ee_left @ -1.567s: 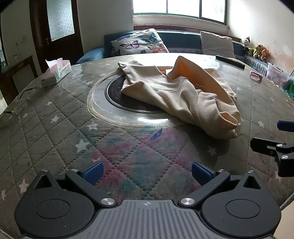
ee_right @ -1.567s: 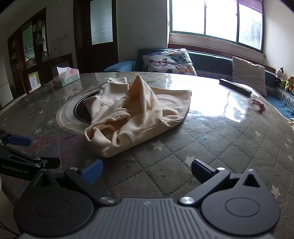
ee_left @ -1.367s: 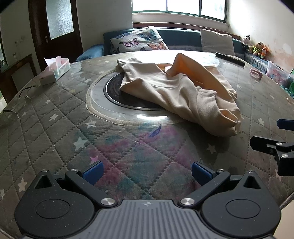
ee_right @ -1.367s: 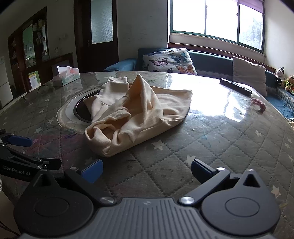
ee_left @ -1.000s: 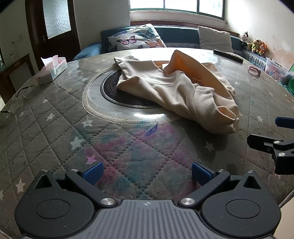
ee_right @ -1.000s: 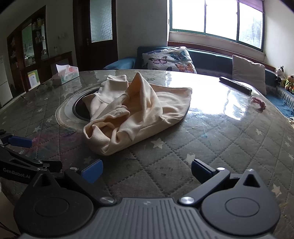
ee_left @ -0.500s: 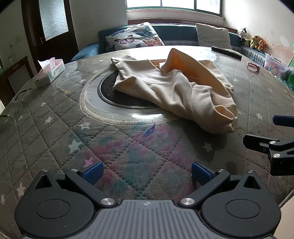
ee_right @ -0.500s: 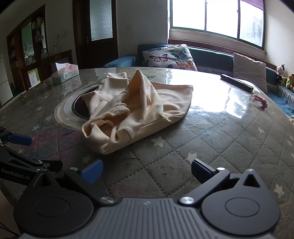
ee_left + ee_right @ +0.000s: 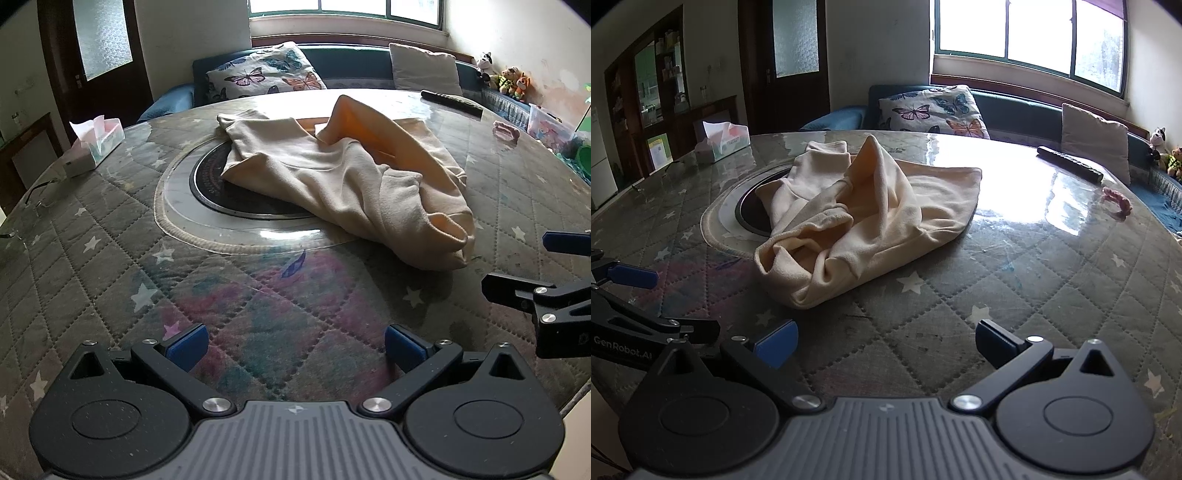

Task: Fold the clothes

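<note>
A cream-coloured garment (image 9: 343, 184) lies crumpled in a loose heap on the tabletop (image 9: 92, 266), ahead of both claws and touching neither. One end rests over the dark round inset (image 9: 214, 184) in the middle of the tabletop; a fold stands up in a peak near its far side, and a rolled, cuffed opening faces the claws at its near end. The left claw (image 9: 293, 341) hovers released, its blue-tipped fingers spread wide, the garment ahead and to its right. The right claw (image 9: 884, 341) is likewise released and empty, the garment ahead and slightly to its left. A tissue box (image 9: 96, 144) sits well off to the left claw's far left.
</note>
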Demonstrator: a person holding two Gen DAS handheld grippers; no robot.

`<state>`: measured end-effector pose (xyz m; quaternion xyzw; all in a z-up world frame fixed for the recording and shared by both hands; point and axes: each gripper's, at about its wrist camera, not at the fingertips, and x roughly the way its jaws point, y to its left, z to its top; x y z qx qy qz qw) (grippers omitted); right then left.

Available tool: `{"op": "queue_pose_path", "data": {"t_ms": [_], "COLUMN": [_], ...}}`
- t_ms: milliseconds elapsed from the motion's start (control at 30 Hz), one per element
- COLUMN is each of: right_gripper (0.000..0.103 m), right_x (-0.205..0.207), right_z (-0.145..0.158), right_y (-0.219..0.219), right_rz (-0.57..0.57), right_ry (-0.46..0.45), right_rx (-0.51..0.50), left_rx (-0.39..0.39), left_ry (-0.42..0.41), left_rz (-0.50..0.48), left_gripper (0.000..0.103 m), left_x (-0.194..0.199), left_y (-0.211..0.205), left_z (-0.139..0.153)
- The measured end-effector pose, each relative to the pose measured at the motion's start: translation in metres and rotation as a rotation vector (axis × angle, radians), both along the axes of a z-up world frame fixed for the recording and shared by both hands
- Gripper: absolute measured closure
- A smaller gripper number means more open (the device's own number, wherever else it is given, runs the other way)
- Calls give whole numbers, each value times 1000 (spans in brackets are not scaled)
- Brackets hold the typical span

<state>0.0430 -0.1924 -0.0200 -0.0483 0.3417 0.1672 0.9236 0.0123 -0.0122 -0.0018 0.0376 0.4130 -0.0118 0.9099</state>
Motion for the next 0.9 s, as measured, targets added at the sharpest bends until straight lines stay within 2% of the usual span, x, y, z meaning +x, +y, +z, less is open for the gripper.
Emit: {"op": "queue_pose_path", "data": {"t_ms": [667,900], "right_gripper": [0,0], "right_x": [14,20], "right_z": [3,11], "right_y": [8,8], "right_rz": [10,24], "right_ry": [6,-4], "right_rx": [-7,5], "left_rx": [-8,-24], "left_ry": [5,-13], "left_rz": [-26,-25], "left_gripper": [0,0], "left_x": [13,23], "left_y": [-2,4], "left_z": [3,14]}}
